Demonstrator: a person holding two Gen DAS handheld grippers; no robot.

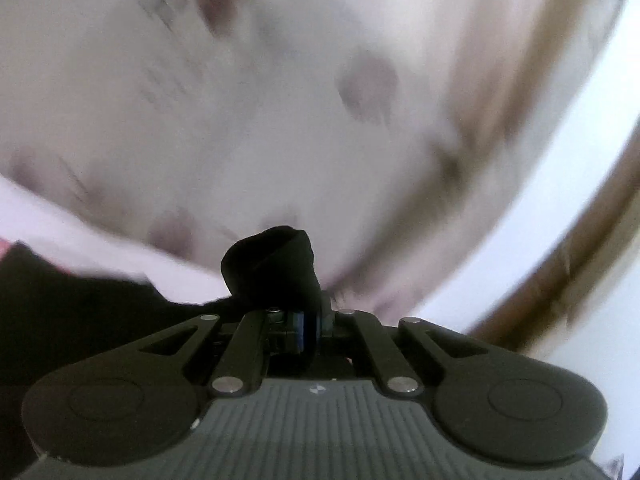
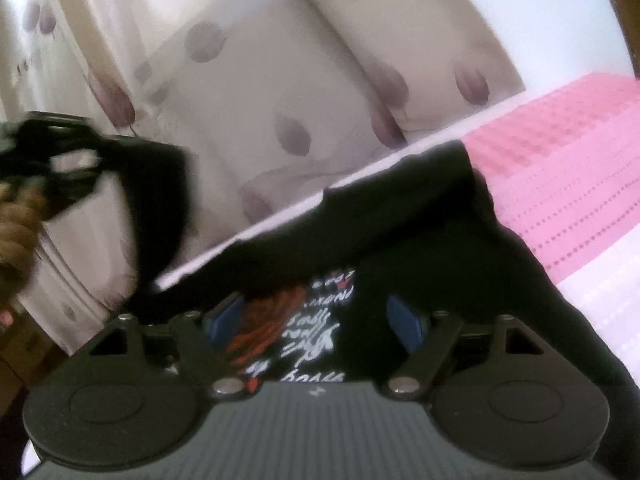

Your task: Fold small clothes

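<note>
Left claw [image 1: 308, 320] clenched on the black shirt's [image 2: 400, 216] sleeve, right claw [image 2: 316, 320] spread wide above the print; lift faster and the sleeve might slip.

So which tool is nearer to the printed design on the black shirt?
Right. The right tool is open directly over the printed design of the black shirt. The left tool holds a lifted part of the shirt, off to the side.

Black printed shirt [image 2: 320, 320], seemingly partly lifted, blurred.
</note>
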